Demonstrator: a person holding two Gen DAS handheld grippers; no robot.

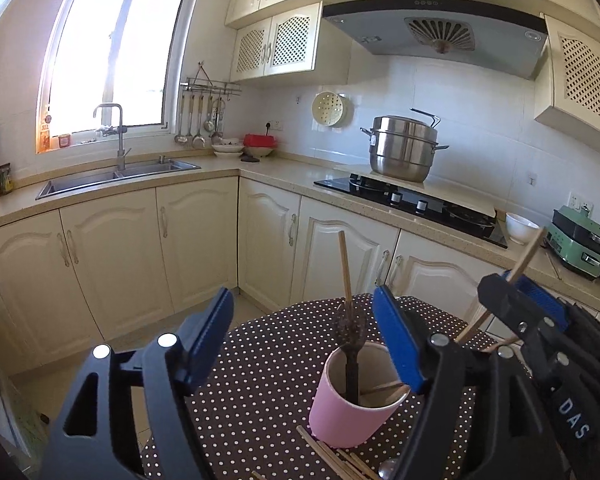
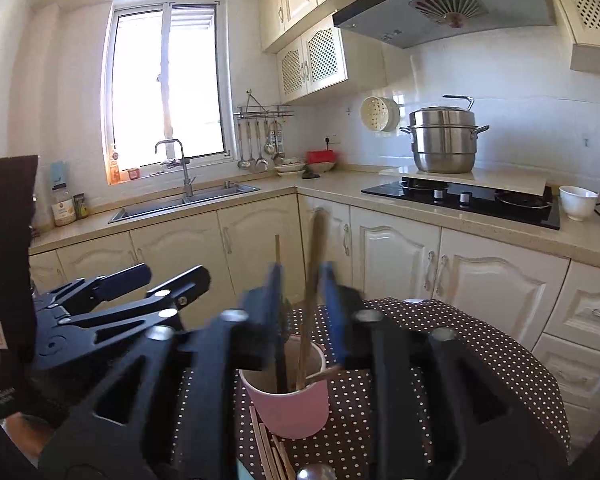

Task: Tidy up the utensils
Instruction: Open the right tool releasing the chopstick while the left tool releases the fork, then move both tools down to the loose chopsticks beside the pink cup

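Chopsticks point(image 1: 345, 268) in pink cup point(image 1: 348, 412)

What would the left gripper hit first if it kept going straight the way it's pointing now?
Probably the utensil standing in the pink cup, which sits between the open fingers of the left gripper. The cup's rim lies just below that line, though depth is hard to judge.

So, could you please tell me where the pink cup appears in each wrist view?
Left wrist view: the pink cup sits low, right of centre, on the dotted tablecloth.
Right wrist view: it sits low at centre.
Shared landmark: the steel pot on the stove.
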